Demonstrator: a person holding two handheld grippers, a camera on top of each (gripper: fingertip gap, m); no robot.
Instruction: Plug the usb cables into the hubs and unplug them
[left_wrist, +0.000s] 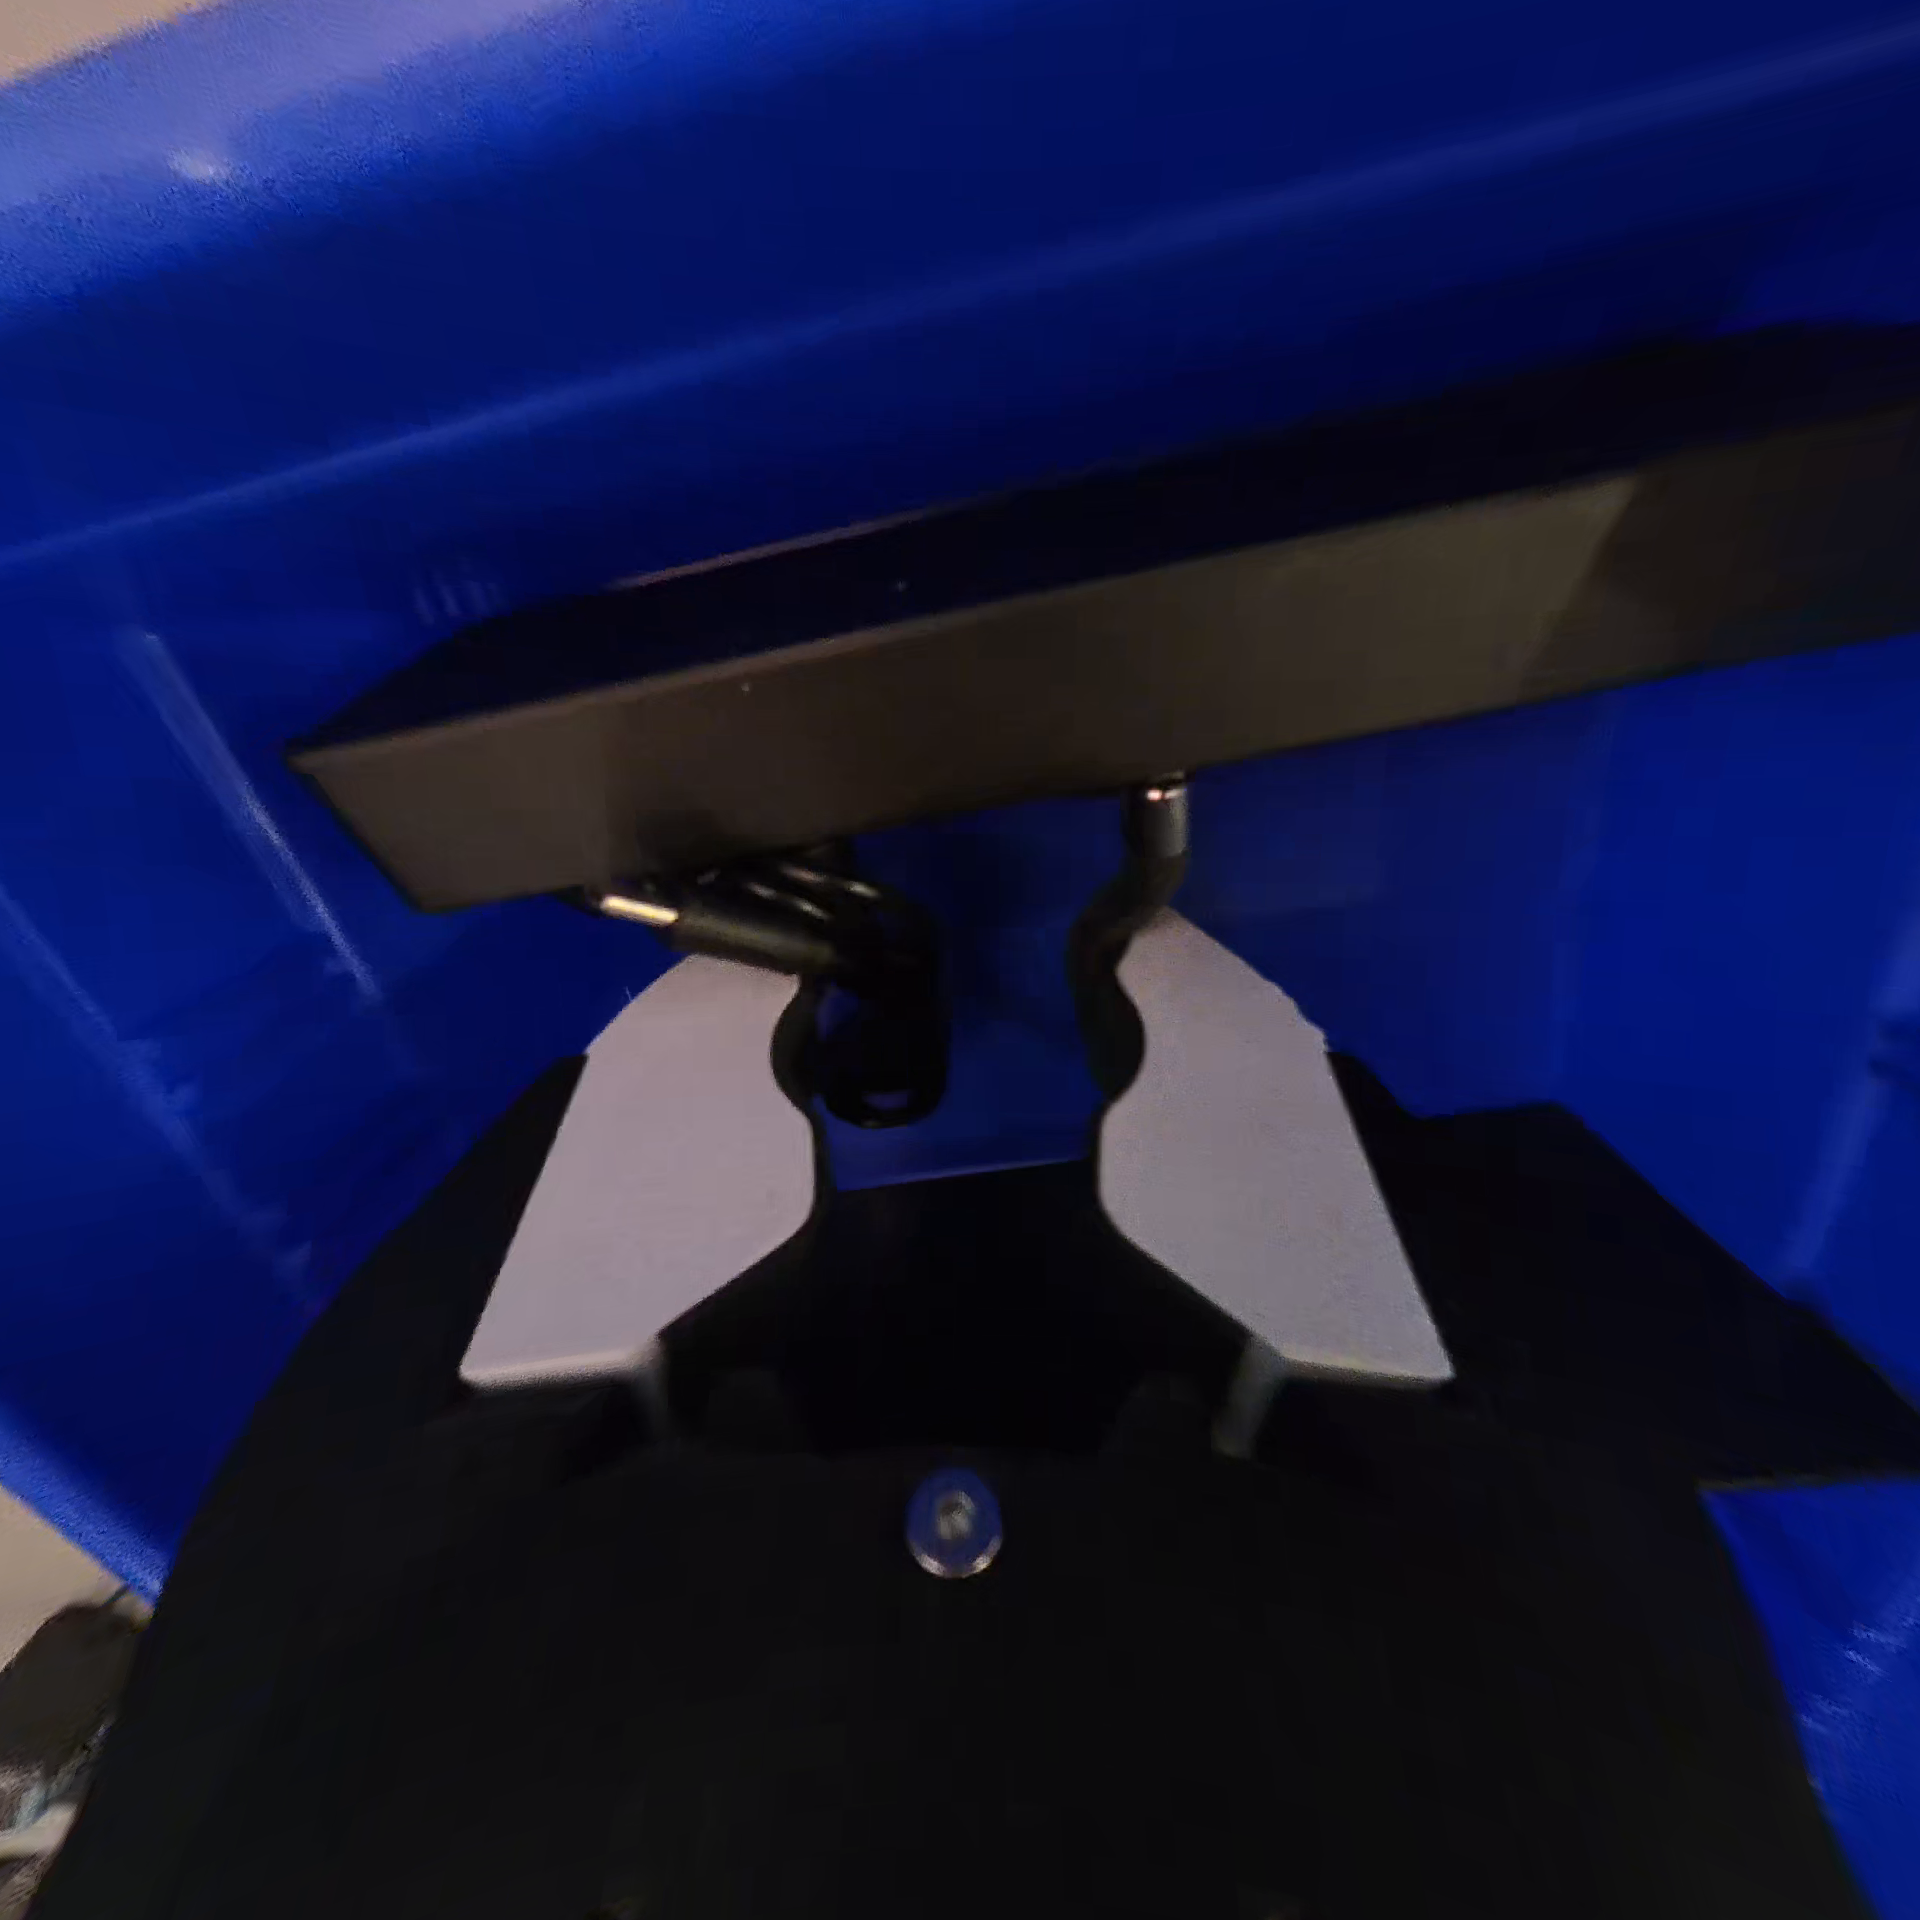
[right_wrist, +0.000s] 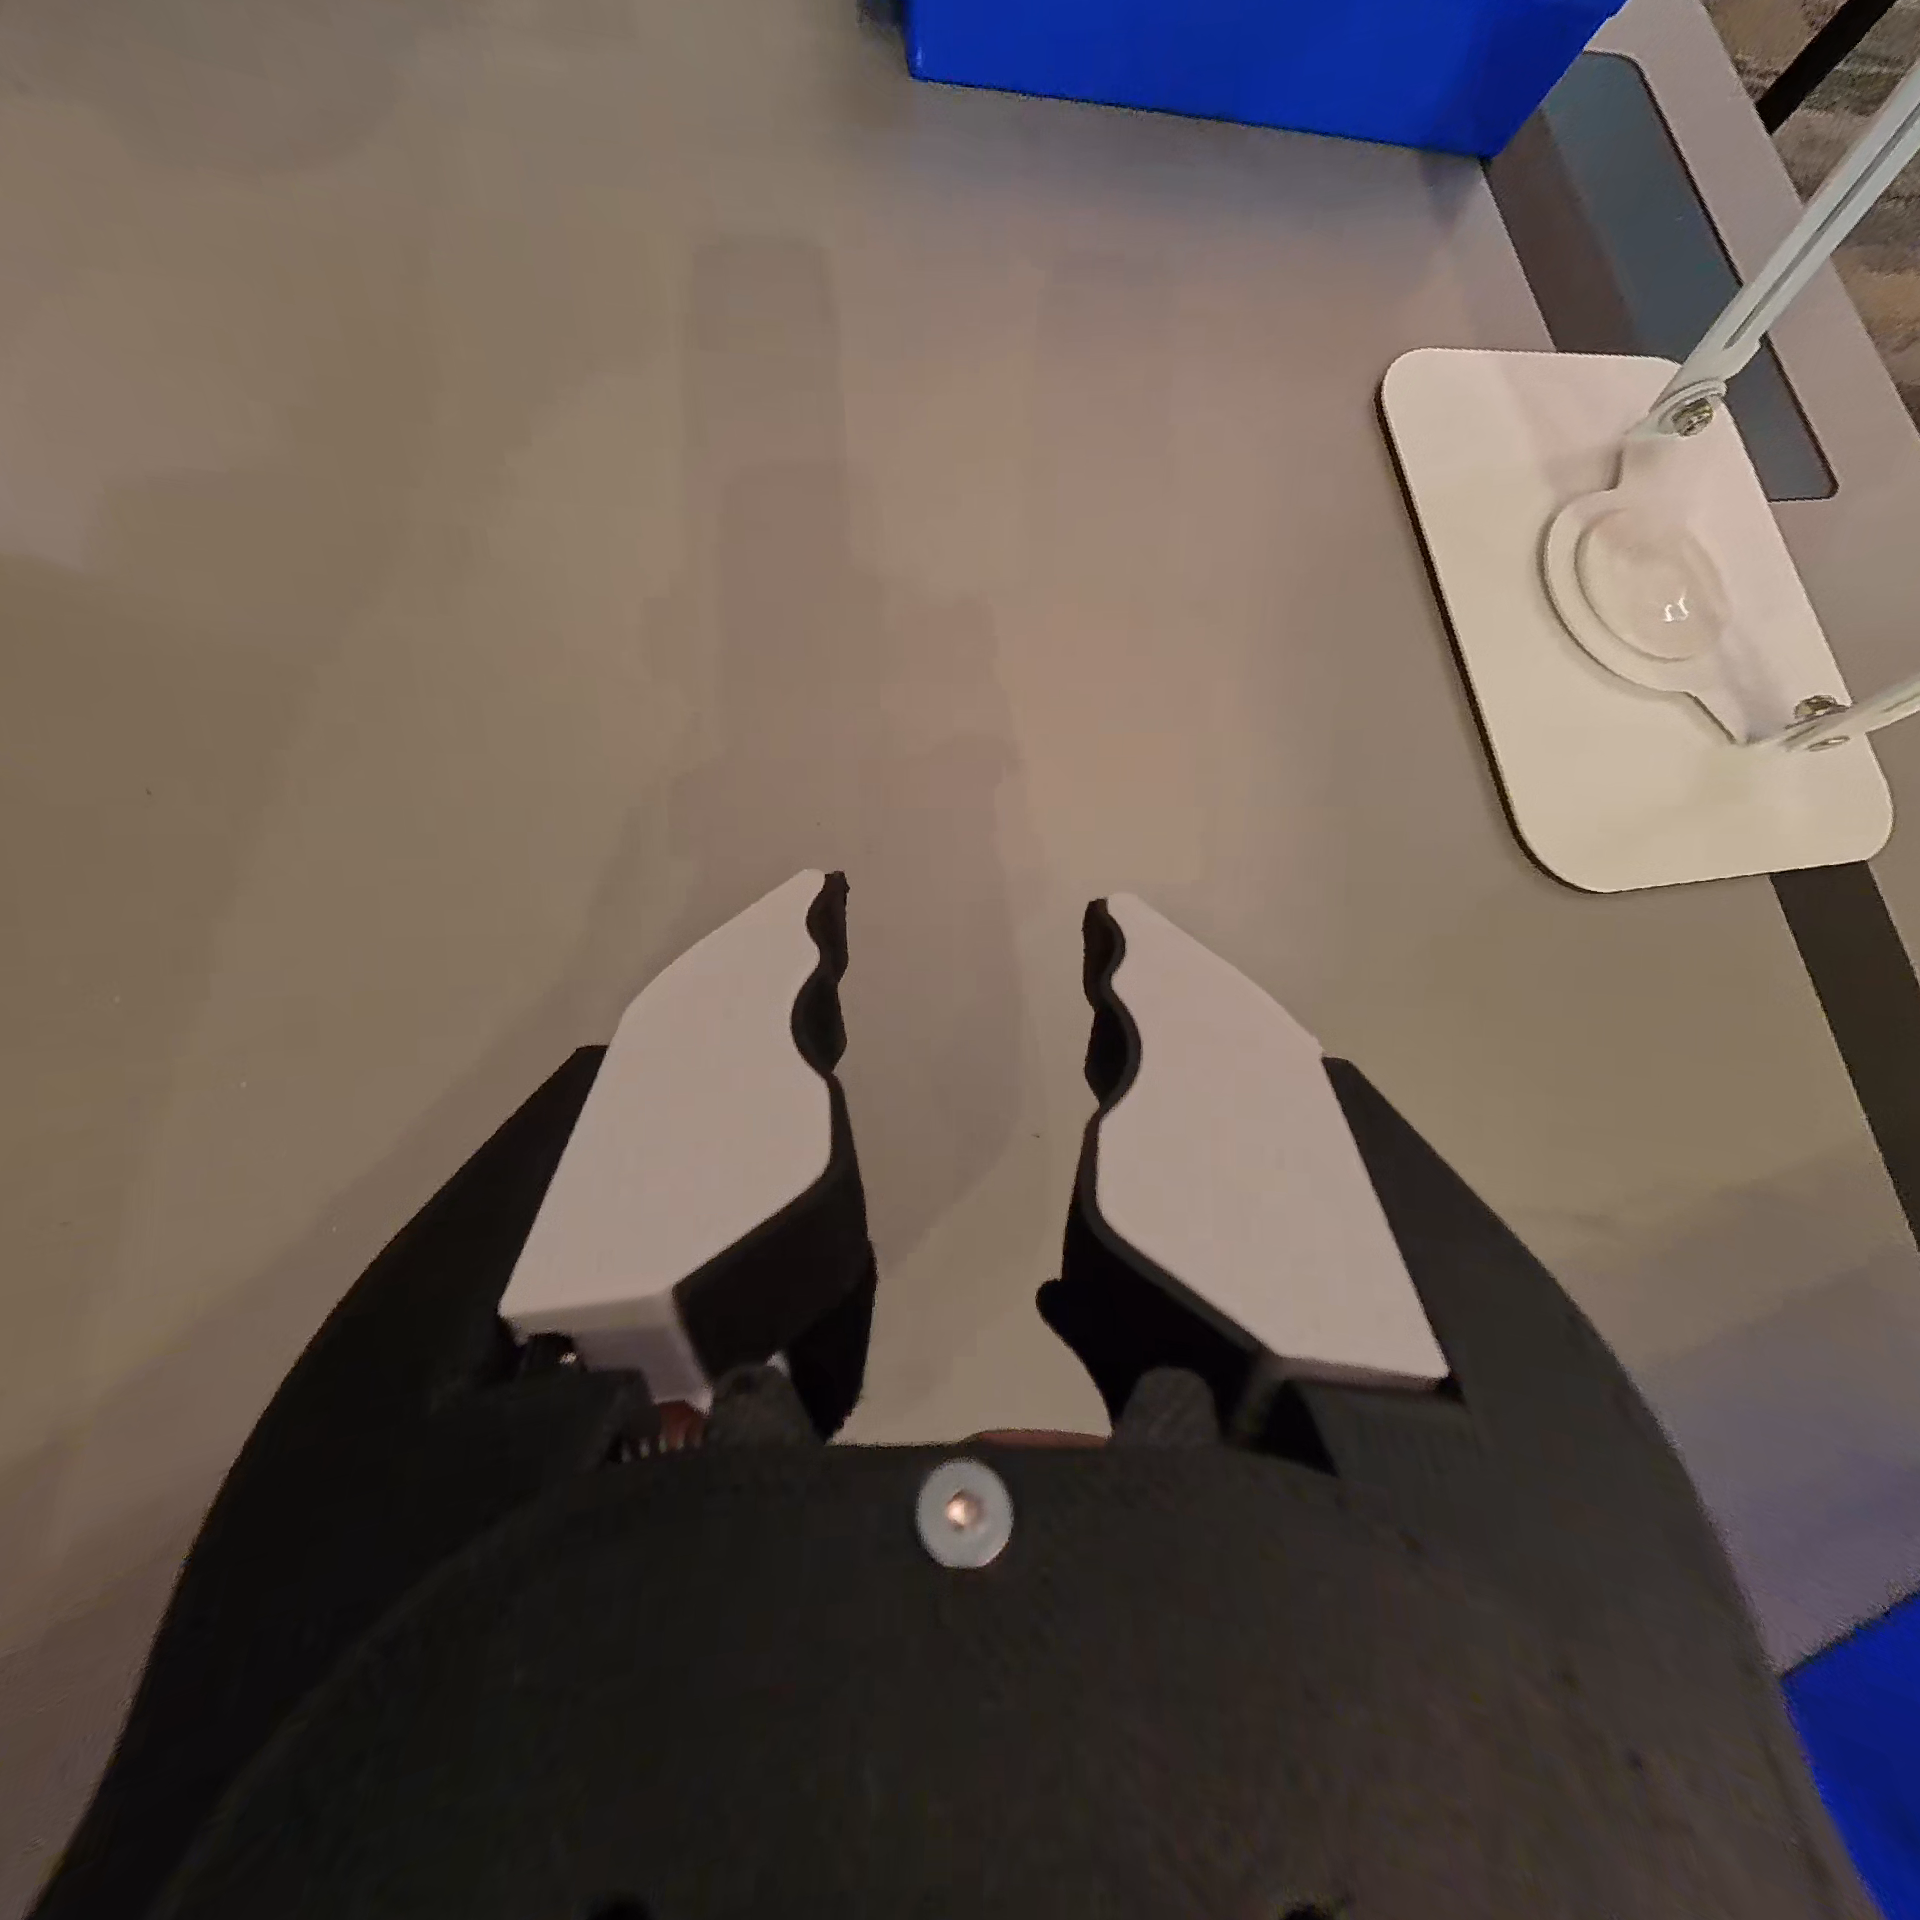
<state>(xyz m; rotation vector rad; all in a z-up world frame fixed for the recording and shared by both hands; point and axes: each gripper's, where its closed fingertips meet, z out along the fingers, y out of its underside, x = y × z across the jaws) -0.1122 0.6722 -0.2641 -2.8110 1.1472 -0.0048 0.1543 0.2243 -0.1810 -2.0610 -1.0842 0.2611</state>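
Both tongs stand partly open, with nothing pressed between their pads. Left gripper (left_wrist: 961, 935) reaches into a blue bin (left_wrist: 727, 312), its two white fingers (left_wrist: 665, 1122) parted with blue plastic showing between them. Straight ahead of the fingertips and slightly higher in the view lies a long dark grey hub (left_wrist: 987, 686), a flat bar slanting from lower left to upper right across the bin wall. A coiled black cable (left_wrist: 883, 997) hangs from under the left end of the hub and loops down beside the inner edge of the left finger; whether it touches that finger cannot be told. Its silver plug (left_wrist: 639, 912) points left, bare, just below the hub's lower corner. A short dark connector (left_wrist: 1158, 821) sits under the hub's lower edge, just above the tip of the right finger. The picture is blurred.

Right gripper (right_wrist: 966, 894) hovers over a bare grey table (right_wrist: 416, 520), well apart from the hub, its fingers (right_wrist: 717, 1091) parted with only tabletop between them. Another blue bin (right_wrist: 1195, 62) stands at the far edge, and a white stand base (right_wrist: 1475, 582) sits to the right
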